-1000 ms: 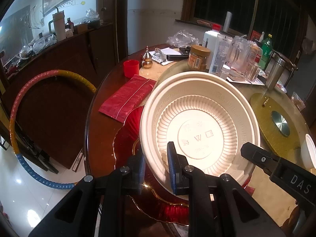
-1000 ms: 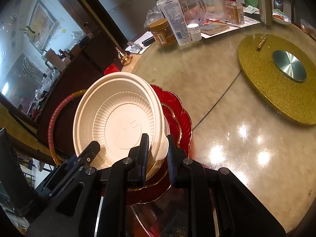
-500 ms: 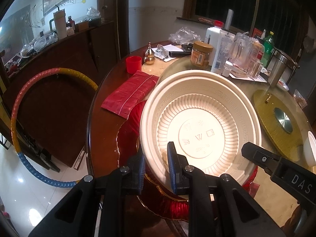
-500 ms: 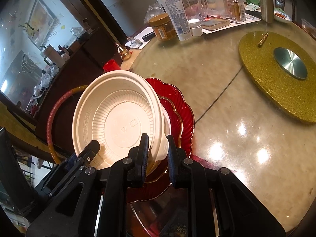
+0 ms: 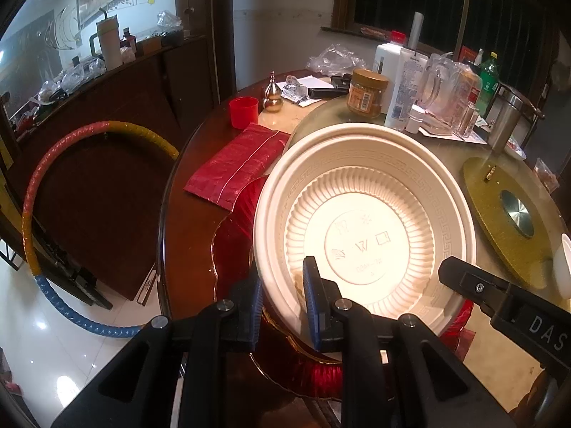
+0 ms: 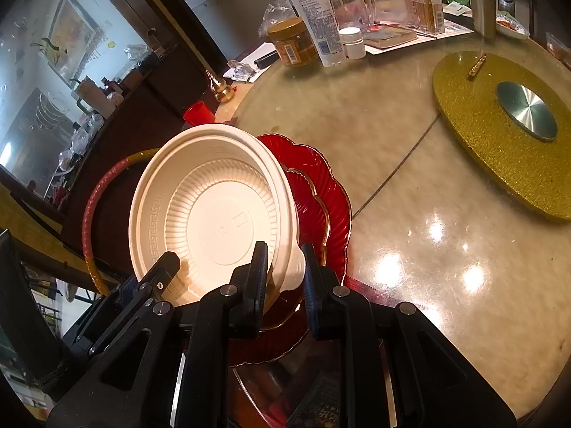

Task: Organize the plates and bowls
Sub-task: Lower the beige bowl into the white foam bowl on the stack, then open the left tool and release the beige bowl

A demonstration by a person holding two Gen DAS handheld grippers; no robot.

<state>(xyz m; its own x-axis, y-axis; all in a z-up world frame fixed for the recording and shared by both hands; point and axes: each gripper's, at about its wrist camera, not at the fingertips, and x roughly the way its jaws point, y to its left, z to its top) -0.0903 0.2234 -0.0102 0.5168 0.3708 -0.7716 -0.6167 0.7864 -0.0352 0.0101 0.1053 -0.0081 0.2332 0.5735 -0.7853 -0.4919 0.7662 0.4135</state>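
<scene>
A cream ribbed bowl [image 5: 364, 228] fills the middle of the left wrist view and shows in the right wrist view [image 6: 214, 214]. Both grippers pinch its near rim. My left gripper [image 5: 282, 303] is shut on the bowl's rim. My right gripper [image 6: 285, 278] is shut on the rim too, further right. The bowl is tilted and held above red scalloped plates [image 6: 321, 192] with gold edges, stacked at the table's near edge, seen under the bowl in the left wrist view [image 5: 235, 235].
A gold turntable [image 6: 499, 128] lies on the marble table [image 6: 410, 214] to the right. Jars, bottles and a steel flask [image 5: 503, 121] crowd the far side. A red cup [image 5: 243, 111] and red cloth [image 5: 235, 164] lie left. A hoop [image 5: 46, 185] leans beyond the table.
The bowl, held by both grippers, has lifted a little and drawn back toward me over the red plates. Both grips stay the same.
</scene>
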